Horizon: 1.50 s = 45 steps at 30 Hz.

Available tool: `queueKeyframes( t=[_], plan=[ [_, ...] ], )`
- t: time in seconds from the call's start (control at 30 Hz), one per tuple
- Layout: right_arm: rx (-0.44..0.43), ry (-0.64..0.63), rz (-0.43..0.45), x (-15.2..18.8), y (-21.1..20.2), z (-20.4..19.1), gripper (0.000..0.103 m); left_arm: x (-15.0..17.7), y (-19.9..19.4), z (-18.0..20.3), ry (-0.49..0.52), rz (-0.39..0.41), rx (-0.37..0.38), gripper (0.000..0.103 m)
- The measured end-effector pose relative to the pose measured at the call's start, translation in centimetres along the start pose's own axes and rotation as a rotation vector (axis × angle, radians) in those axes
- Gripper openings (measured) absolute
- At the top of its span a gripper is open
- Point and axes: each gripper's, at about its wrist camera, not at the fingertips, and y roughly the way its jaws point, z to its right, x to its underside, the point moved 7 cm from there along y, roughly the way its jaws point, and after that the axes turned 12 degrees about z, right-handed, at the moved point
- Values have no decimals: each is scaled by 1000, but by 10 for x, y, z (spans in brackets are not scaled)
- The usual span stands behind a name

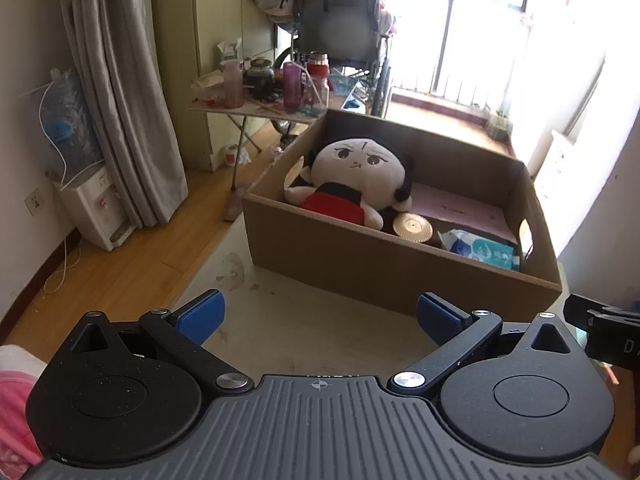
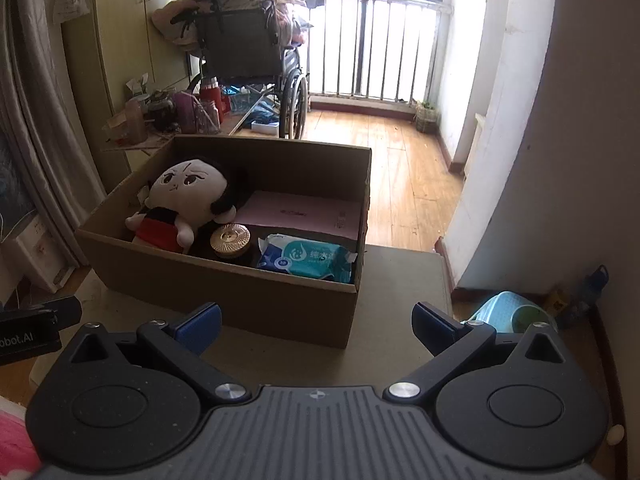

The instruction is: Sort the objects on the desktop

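Cardboard box sitting on the bench toward its far edge, holding plush doll, gold-lidded jar, wipes pack, pink folder, left hand-held gripper and right hand-held gripper both hovering spread wide and empty, just short of the box's near wall

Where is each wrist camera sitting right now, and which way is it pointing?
Left wrist: sits behind the open left gripper, looks across the table at the cardboard box; the right gripper's edge shows at right.
Right wrist: sits behind the open right gripper, facing the same box toward the balcony; the left gripper's edge shows at left.
Shared: box, plush doll, wet wipes pack, wheelchair.
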Motion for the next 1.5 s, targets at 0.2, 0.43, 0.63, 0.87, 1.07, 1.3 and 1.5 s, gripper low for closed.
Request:
queueKeyframes(
  t=[0.2,0.43,0.63,0.87,1.07,1.3,1.5],
  plan=[
    [0,15,-13,2,3,7,103,-1,1,10,36,-1,-6,103],
    [7,15,-10,2,5,13,103,-5,-2,22,84,21,0,103],
    [14,21,-13,5,5,18,103,-6,-3,31,113,28,7,103],
    [17,13,-15,6,5,18,103,-6,-2,34,114,24,11,103],
    [18,4,-21,7,6,16,103,-6,-1,35,114,18,18,103],
    [20,-3,-23,6,7,15,103,-5,0,36,110,12,23,103],
    [21,-6,-22,5,7,15,103,-6,1,36,105,12,27,103]
  ],
)
